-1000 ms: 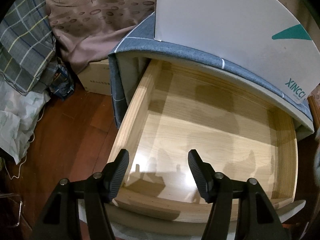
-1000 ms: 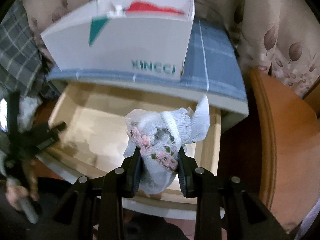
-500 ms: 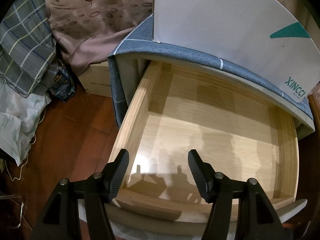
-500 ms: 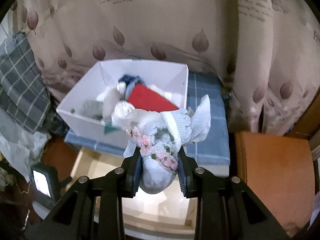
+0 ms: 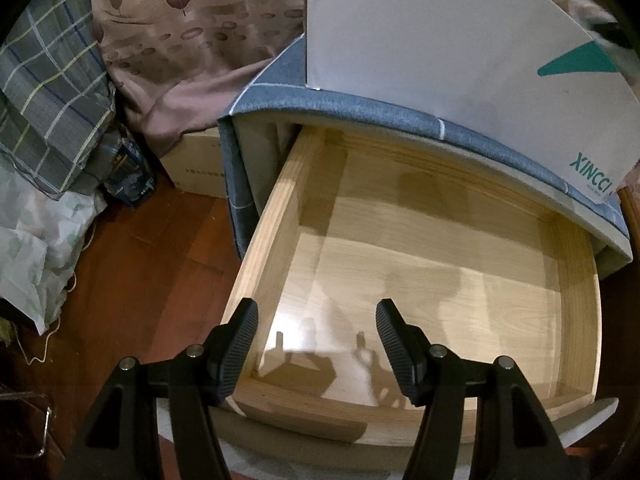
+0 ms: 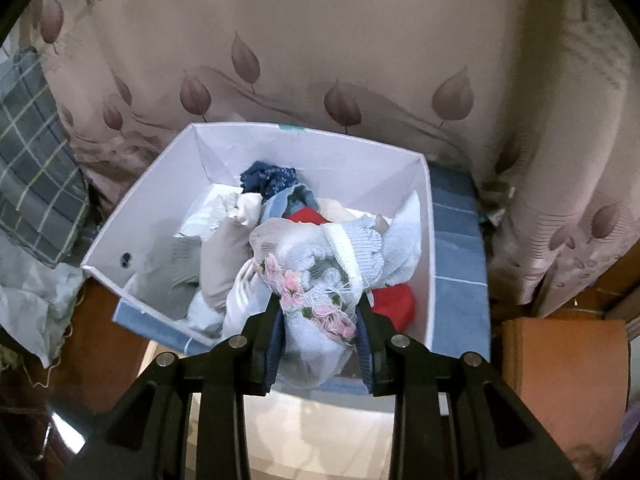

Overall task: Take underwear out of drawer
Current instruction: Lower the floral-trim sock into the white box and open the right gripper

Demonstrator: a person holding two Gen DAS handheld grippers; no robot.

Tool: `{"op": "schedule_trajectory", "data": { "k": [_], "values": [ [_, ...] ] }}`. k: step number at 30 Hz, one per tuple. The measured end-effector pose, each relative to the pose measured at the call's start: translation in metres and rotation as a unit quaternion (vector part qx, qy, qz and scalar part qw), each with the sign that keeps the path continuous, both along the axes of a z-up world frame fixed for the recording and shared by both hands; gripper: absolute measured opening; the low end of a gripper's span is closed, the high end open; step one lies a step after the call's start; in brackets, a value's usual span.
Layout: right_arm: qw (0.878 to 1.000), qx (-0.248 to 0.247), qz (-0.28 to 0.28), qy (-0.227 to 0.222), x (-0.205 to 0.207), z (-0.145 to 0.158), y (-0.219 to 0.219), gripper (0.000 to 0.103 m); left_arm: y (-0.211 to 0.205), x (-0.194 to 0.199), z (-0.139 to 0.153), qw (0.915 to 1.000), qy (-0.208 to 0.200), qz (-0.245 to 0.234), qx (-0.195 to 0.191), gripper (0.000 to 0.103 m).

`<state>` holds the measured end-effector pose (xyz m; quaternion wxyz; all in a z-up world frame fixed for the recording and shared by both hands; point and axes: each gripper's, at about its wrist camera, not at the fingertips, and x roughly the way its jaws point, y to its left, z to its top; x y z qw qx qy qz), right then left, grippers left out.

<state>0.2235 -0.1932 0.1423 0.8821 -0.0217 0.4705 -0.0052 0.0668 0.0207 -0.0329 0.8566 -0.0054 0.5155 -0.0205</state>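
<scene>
Leaf-print curtain (image 6: pixel 320 40) backs the cloth-covered cabinet. My right gripper (image 6: pixel 318 332) clamps the lace-trimmed white underwear (image 6: pixel 316 280) above the white box's (image 6: pixel 424 240) front edge. My left gripper (image 5: pixel 316 344) stands wide over the bare wooden drawer's (image 5: pixel 276 224) front edge.

Left gripper (image 5: pixel 316 344) over front of wooden drawer (image 5: pixel 276 216), jaws apart, nothing between them; drawer pulled out, only shadows on its floor; white box (image 5: pixel 440 48) marked XINCCI on blue-grey cloth (image 5: pixel 360 108) covering the cabinet top; leaf-print curtain (image 5: pixel 192 40), plaid fabric (image 5: pixel 44 80) and cardboard carton (image 5: pixel 200 168) at left on red-brown floor (image 5: pixel 140 280).
</scene>
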Motion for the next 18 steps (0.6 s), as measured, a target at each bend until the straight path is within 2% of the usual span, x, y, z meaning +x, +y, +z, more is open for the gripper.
{"op": "schedule_trajectory", "data": {
  "k": [6,13,16,17,18],
  "values": [
    [1.0,-0.019,-0.008,0.017,0.032,-0.028,0.003,0.03,0.001,0.001,0.0,1.0,0.0,0.001,0.0,0.063],
    [0.999,-0.042,-0.012,0.017,0.053,-0.038,0.003,0.034,0.001,0.002,0.0,1.0,0.0,-0.003,-0.001,0.063],
    [0.999,-0.042,-0.012,0.013,0.054,-0.038,0.004,0.039,0.0,0.003,-0.001,1.0,0.0,-0.004,0.0,0.063],
    [0.999,-0.042,-0.012,0.01,0.053,-0.037,0.004,0.044,-0.001,0.003,-0.001,1.0,0.0,-0.004,0.0,0.063],
    [0.999,-0.04,-0.011,0.007,0.052,-0.036,0.004,0.055,-0.001,0.003,0.0,1.0,-0.001,-0.004,0.001,0.063]
  ]
}}
